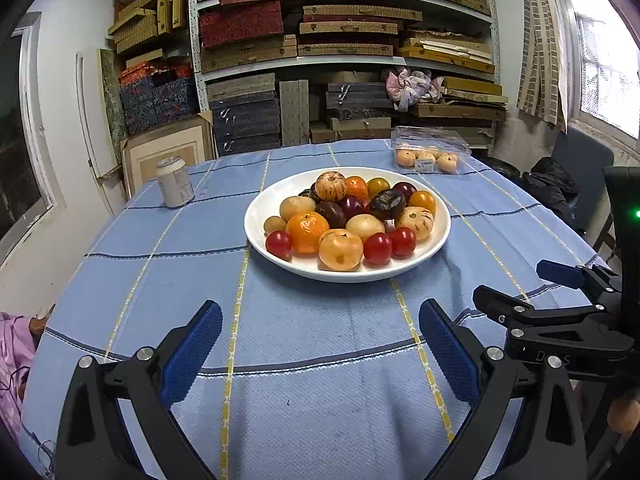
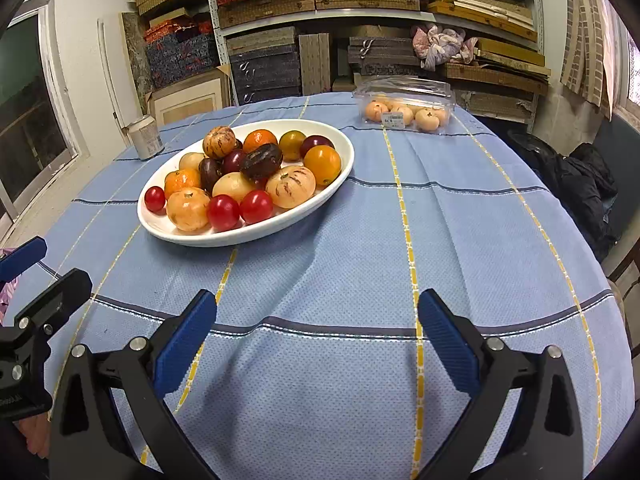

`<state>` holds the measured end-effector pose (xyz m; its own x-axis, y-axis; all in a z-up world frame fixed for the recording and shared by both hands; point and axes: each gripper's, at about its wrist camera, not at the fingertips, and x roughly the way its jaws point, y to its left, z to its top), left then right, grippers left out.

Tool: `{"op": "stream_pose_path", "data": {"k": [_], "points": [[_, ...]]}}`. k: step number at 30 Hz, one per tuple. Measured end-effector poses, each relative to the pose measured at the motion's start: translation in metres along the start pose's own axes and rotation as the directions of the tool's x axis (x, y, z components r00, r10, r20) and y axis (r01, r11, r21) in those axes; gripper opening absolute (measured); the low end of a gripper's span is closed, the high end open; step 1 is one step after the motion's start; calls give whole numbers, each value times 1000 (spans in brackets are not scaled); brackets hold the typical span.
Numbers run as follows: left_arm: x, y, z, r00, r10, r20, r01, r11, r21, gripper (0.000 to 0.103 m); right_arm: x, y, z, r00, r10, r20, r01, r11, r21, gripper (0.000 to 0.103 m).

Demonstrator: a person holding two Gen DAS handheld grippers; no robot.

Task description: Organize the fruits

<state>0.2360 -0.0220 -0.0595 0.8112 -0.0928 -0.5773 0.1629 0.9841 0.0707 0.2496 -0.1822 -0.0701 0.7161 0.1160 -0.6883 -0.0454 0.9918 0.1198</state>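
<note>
A white oval plate [image 1: 438, 236] [image 2: 344, 160] stands mid-table, piled with several fruits: red cherry tomatoes [image 1: 377, 248] [image 2: 256, 207], an orange mandarin [image 1: 307, 231] [image 2: 182, 182], pale striped round fruits [image 1: 340, 249] [image 2: 290, 187] and dark purple ones [image 1: 386, 203] [image 2: 261, 161]. A clear plastic box [image 1: 430, 152] [image 2: 404, 100] with pale orange fruits stands behind it to the right. My left gripper [image 1: 320, 344] is open and empty, low over the cloth in front of the plate. My right gripper [image 2: 318, 336] is open and empty, right of the plate; it also shows in the left wrist view [image 1: 516, 292].
The round table has a blue checked cloth [image 1: 320, 360] [image 2: 440, 220]. A drinks can [image 1: 174, 182] [image 2: 146, 138] stands at the back left. Shelves of stacked boxes [image 1: 340, 40] fill the wall behind. A dark jacket [image 2: 584, 188] lies on a chair to the right.
</note>
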Motion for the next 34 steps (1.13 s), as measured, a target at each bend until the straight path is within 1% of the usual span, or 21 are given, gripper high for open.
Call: {"op": "stream_pose_path", "data": {"k": [34], "points": [[5, 0, 0, 999, -28, -25, 28, 1000, -10, 99, 1, 0, 0, 1000, -1, -4, 1, 1000, 0, 99]]}}
